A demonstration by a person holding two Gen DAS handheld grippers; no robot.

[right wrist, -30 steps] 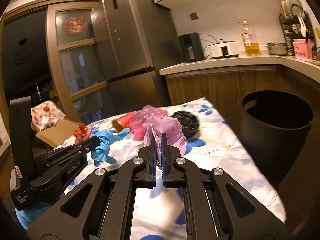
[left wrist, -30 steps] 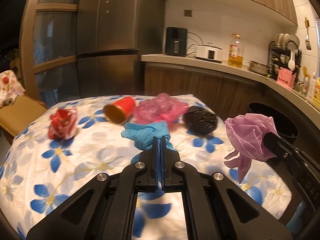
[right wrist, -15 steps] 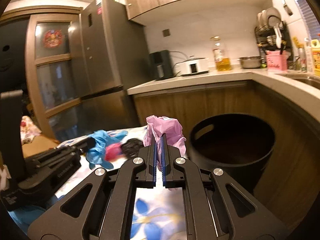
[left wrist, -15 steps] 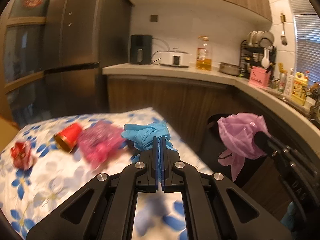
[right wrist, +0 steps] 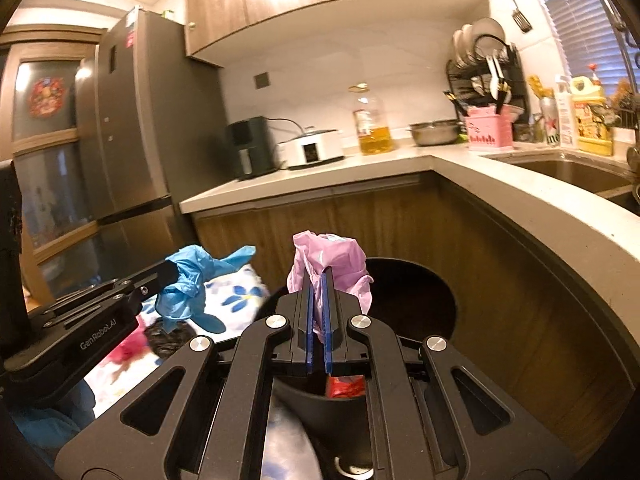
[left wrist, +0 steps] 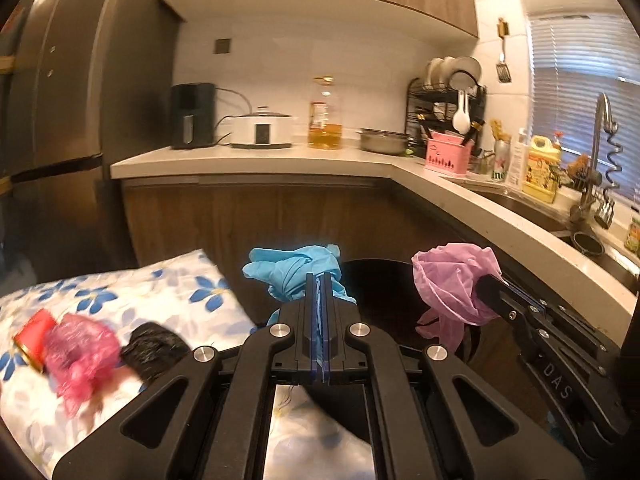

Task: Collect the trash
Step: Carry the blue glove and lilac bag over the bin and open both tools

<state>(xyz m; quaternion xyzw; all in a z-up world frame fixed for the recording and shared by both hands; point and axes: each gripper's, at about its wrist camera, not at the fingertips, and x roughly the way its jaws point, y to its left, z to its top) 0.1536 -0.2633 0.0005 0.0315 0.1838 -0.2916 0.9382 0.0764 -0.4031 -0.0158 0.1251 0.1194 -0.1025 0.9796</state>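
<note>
1. The round black plastic trash bin (right wrist: 420, 304) sits on the floor in the corner of the wood-front kitchen cabinets. In my right wrist view I can see a crumpled red wrapper (right wrist: 346, 386) already down inside it; the rest of the inside is too dark to make out.
2. My left gripper (left wrist: 319, 280) is clamped tight on a scrunched-up blue rubber glove (left wrist: 296, 268), holding it in the air right by the near rim of the bin (left wrist: 384, 280).
3. My right gripper (right wrist: 319, 278) is pinched on a crumpled pink plastic bag (right wrist: 332, 260), up over the bin's opening.
4. Left on the blue-flower tablecloth (left wrist: 132, 292): a red paper cup (left wrist: 34, 330) lying on its side, a magenta crinkly bag (left wrist: 80, 346) touching it, and a black wad of plastic (left wrist: 154, 346) just beside that. They're motion-blurred, so no finer detail.
5. Compared with a second ago: back then both grippers were over the table with all the trash spread in front of them and the bin well off to the right. Now the table stuff has slid off to the left and the bin is straight ahead under both loads. Same grips on the glove and the pink bag, no change there.
</note>
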